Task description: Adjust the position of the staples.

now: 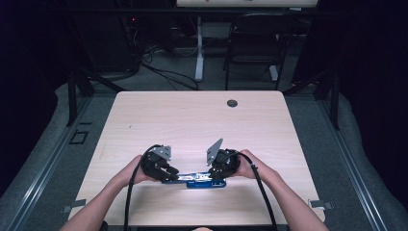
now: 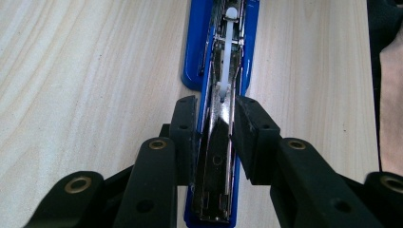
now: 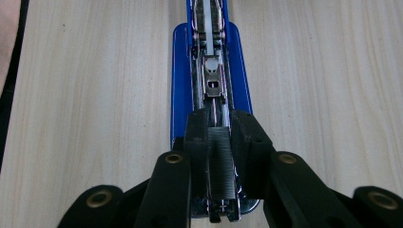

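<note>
Staples (image 3: 221, 164) sit pinched between the jaws of my right gripper (image 3: 219, 128), a grey ribbed strip held upright over the open channel of the blue stapler (image 3: 183, 80). From above, the stapler (image 1: 195, 180) lies flat on the pale wooden table (image 1: 192, 120), near the edge closest to me, stretched sideways between my two hands. My left gripper (image 1: 169, 172) comes at it from the left end and my right gripper (image 1: 215, 171) from the right end, so the two face each other along its length, each tilted down onto it. In the left gripper view, the jaws of my left gripper (image 2: 216, 118) are pressed in against both sides of the stapler's (image 2: 195, 57) shiny metal top arm, which is swung open and runs away from the camera, with a white plastic pusher (image 2: 230, 47) lying down its middle. The blue base shows on either side of the metal, resting straight on the wood. In the right gripper view, the strip of staples is squeezed on both flanks by the pads, its lower end just above the metal rail, and the blue base spreads out beyond it on the tabletop.
</note>
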Demonstrator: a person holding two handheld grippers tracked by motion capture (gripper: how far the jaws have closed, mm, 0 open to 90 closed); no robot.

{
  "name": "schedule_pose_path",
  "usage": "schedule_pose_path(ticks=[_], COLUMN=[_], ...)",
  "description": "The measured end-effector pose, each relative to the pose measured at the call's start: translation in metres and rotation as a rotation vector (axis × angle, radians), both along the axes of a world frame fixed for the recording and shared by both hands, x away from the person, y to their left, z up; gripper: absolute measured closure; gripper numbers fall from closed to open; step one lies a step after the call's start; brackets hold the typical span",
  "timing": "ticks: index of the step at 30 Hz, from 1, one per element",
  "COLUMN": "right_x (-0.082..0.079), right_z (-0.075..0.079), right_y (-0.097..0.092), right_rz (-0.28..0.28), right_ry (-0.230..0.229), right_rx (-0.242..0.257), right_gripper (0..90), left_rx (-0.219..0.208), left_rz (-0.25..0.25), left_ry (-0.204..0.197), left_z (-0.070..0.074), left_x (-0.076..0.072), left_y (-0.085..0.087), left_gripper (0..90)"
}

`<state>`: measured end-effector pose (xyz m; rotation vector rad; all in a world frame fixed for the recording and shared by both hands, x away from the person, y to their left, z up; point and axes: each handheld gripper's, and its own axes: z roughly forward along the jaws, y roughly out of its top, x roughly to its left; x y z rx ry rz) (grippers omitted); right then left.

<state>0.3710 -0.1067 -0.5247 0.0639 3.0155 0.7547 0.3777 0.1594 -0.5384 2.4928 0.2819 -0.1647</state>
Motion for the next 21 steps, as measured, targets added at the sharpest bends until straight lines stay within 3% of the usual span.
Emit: schedule_pose_path(ticks=[10,11,12,15,21], right_x=[0.002,0.002,0.003,0.003,0.007], right_z=[0.0,0.0,0.0,0.001,0.004], right_y=[-0.005,-0.005,-0.006,-0.007,-0.011], right_rz=[0.001,0.0,-0.004,-0.009,-0.066], right_ry=[0.011,0.014,0.016,0.023,0.045], right_rx=[0.001,0.0,0.003,0.011,0.05], right_gripper=[77.2,76.6,76.1,74.3,71.9], left_rx=[0.003,0.019,0.003,0.003,0.02], left_rz=[-0.008,0.001,-0.007,-0.007,0.001], left_ry=[0.008,-0.008,0.008,0.007,-0.009], left_z=[0.0,0.001,0.0,0.0,0.001], left_x=[0.001,0.0,0.001,0.001,0.0], left_y=[0.0,0.0,0.0,0.0,0.0], left_gripper=[70.6,70.6,70.6,70.6,70.6])
